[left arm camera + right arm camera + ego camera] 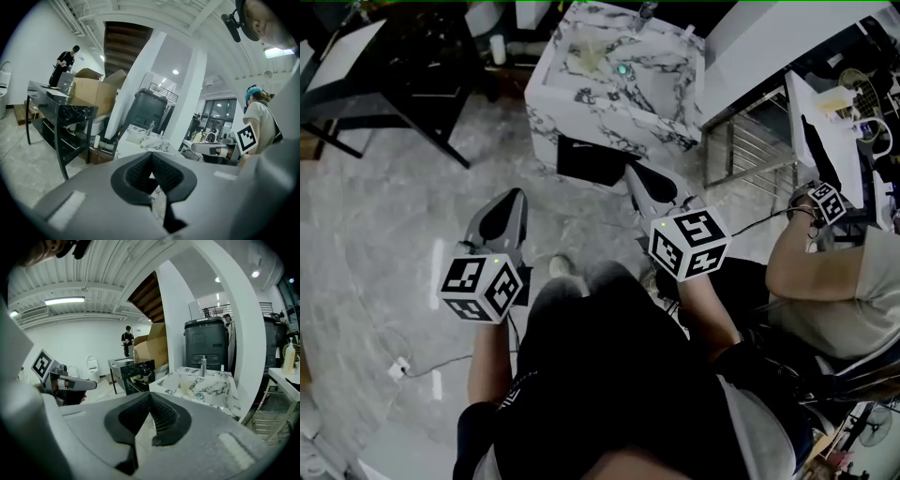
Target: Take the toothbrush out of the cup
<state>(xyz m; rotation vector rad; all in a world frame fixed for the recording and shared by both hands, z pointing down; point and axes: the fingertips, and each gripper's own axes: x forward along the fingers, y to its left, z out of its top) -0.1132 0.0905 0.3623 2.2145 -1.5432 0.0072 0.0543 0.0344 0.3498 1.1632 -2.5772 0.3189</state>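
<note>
I cannot make out a toothbrush or a cup in any view. A white marble sink (pixel 581 103) with a green drain plug (pixel 622 68) and a faucet (pixel 645 11) stands ahead of me. A small pale item (pixel 688 32) sits at the basin's back right corner, too small to identify. My left gripper (pixel 510 195) hangs over the floor, left of and short of the sink, its jaws shut on nothing. Close to the sink's front edge, my right gripper (pixel 630 170) is also shut and empty. The sink (pixel 201 383) lies just beyond the right gripper's (pixel 150 394) closed jaws. The left gripper (pixel 151 155) points at the same sink (pixel 140 140).
A black table (pixel 394 66) stands at the far left. At the right are a white counter (pixel 769 42) and a metal rack (pixel 759 141). Another person's arm (pixel 811 272) with a marker cube (pixel 825 202) is close on my right. A cable (pixel 412 366) lies on the grey floor.
</note>
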